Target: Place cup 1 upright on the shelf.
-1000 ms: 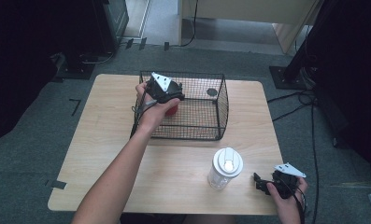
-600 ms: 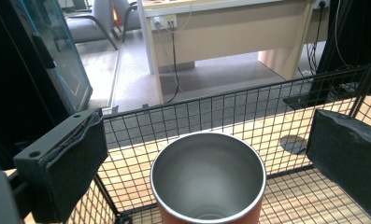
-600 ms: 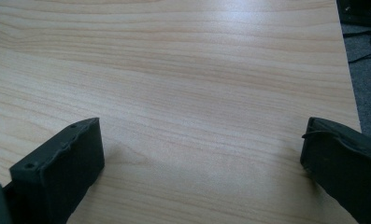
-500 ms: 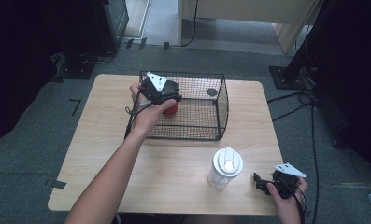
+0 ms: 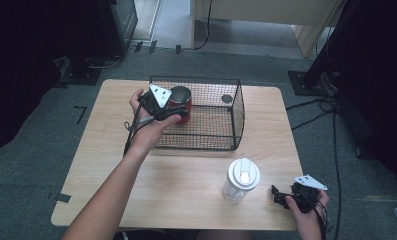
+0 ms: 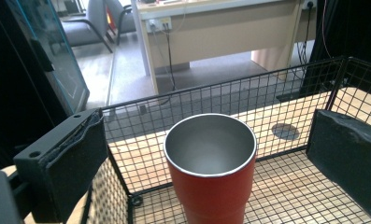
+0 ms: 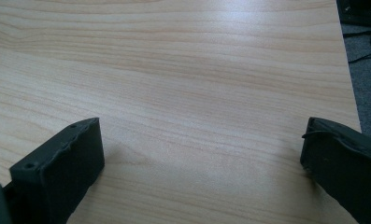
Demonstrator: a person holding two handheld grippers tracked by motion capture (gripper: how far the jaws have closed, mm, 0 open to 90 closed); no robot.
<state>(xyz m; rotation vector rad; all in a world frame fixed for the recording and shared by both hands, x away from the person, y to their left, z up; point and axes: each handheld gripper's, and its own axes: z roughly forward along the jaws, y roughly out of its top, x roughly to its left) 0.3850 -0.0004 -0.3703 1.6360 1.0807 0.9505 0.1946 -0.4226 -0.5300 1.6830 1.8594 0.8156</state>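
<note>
Red tumbler [image 6: 210, 173] | upright, mouth up | between open left gripper [image 6: 211, 154] jaws

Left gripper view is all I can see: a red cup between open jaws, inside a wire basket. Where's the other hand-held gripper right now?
Observer: The right hand-held gripper is at the near right corner of the table, jaws open over bare wood.
Operator: Is anything standing outside the basket?
Observer: Yes, a clear bottle with a white lid stands on the table in front of the wire basket, just left of that gripper.
Operator: And where in the basket is my cup?
Observer: The red cup is at the basket's left end, close to its left wall.
</note>
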